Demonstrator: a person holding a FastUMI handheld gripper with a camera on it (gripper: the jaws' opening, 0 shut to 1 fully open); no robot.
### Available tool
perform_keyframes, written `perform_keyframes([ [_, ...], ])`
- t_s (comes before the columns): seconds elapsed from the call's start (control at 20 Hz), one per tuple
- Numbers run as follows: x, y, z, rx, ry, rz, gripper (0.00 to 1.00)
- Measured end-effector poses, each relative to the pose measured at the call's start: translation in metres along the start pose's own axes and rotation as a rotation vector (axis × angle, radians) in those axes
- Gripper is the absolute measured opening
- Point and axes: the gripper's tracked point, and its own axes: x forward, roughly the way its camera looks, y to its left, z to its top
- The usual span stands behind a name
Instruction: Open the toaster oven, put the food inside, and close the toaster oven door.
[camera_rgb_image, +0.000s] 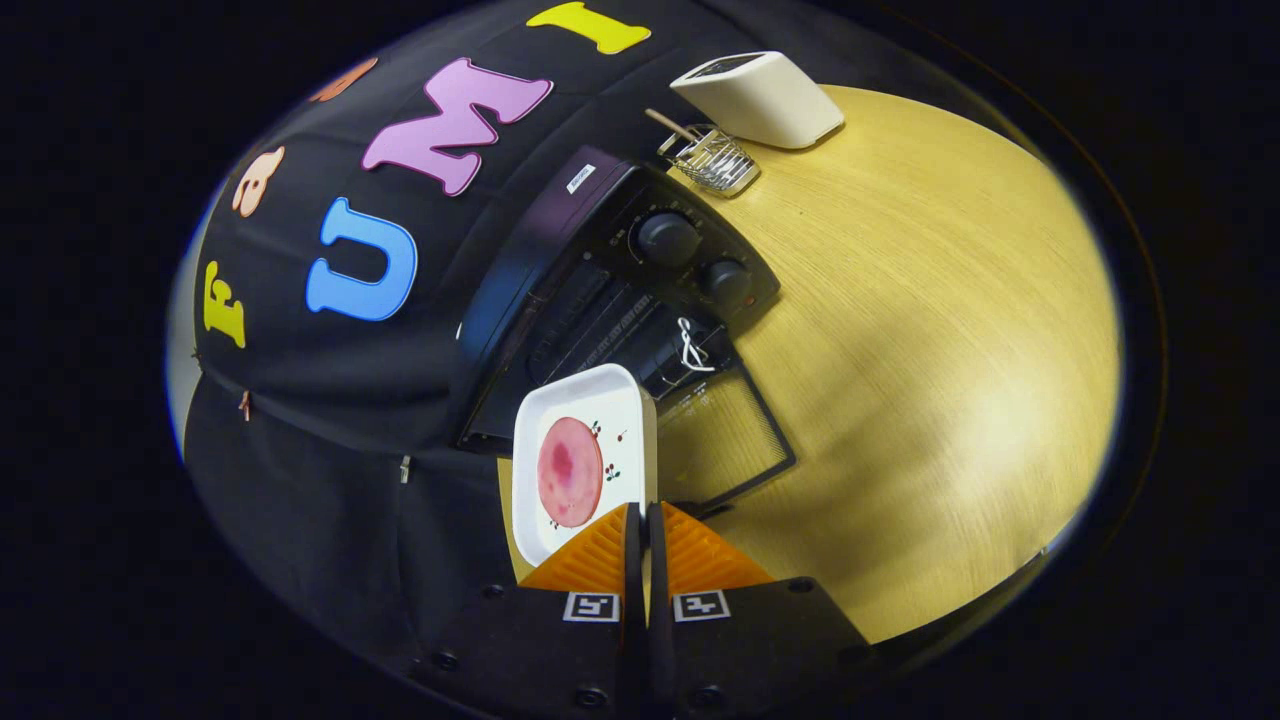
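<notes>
My gripper (641, 512) is shut on the near rim of a white square dish (545, 420), which is lifted and tilted on its side. A round pink slice of food (570, 472) lies in the dish. Just beyond the dish stands the black toaster oven (600, 270) with two knobs (667, 238). Its glass door (730, 435) is open, folded down flat onto the wooden table (920, 380). A white cord loop (690, 345) hangs at the door's handle. The oven's dark inside (600, 325) sits straight ahead of the dish.
A small wire basket (712, 160) with a stick in it and a white box-shaped appliance (762, 98) stand on the table beyond the oven. Black cloth walls close the booth behind and beside the oven.
</notes>
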Motion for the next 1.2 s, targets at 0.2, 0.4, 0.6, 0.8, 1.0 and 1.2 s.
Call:
perform_keyframes([
  [0.2,0.033,0.01,0.01,0.043,-0.046,-0.025,0.05],
  [0.4,0.064,0.021,0.032,0.115,-0.129,-0.043,0.05],
  [0.6,0.093,0.036,0.053,0.209,-0.218,-0.038,0.05],
  [0.8,0.114,0.04,0.065,0.259,-0.306,-0.051,0.05],
  [1.0,0.13,0.04,0.067,0.348,-0.336,-0.064,0.05],
  [1.2,0.137,0.043,0.064,0.348,-0.339,-0.082,0.06],
])
